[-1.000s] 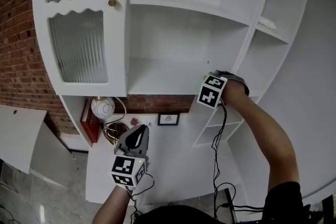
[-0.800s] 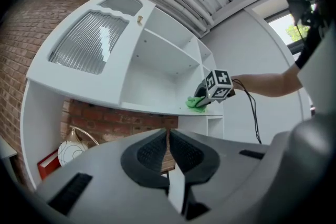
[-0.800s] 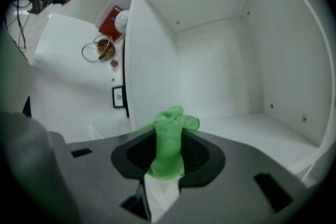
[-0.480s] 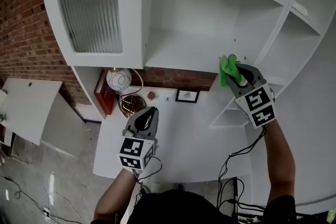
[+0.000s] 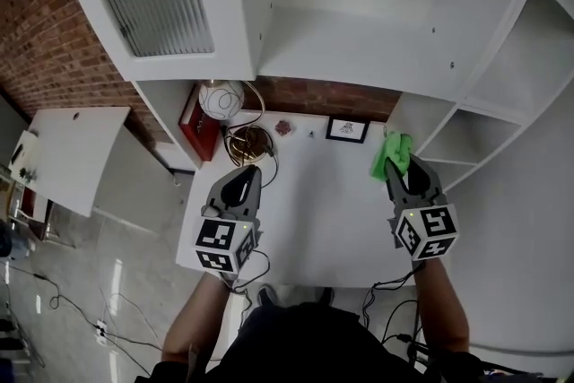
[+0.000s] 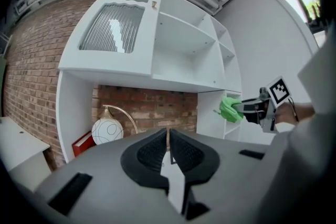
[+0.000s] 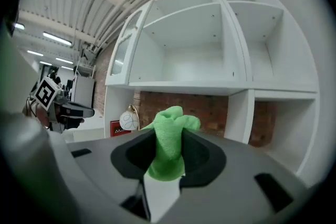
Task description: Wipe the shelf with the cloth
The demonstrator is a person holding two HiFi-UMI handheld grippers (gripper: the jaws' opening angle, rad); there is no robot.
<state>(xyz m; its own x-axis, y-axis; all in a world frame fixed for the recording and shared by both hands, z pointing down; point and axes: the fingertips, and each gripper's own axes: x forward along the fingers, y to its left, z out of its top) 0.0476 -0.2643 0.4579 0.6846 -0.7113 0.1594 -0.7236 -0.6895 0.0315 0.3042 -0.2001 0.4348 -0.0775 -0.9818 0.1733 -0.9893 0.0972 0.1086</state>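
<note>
Green crumpled cloth (image 5: pixel 391 153) sits pinched in the right gripper (image 5: pixel 400 172), below the white shelf board (image 5: pixel 359 45). The left gripper (image 5: pixel 247 178) has its jaws together, empty. The wiping stroke seems not yet begun, so the next move likely calls for raising the cloth onto that board.

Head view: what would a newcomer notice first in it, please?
The bright green cloth stands out most, pinched in the right hand-held gripper over the white desk. Behind it rises the big white shelf unit, set against a red brick wall. The left hand-held gripper, shut on nothing, points toward a round lamp and a red book.
</note>
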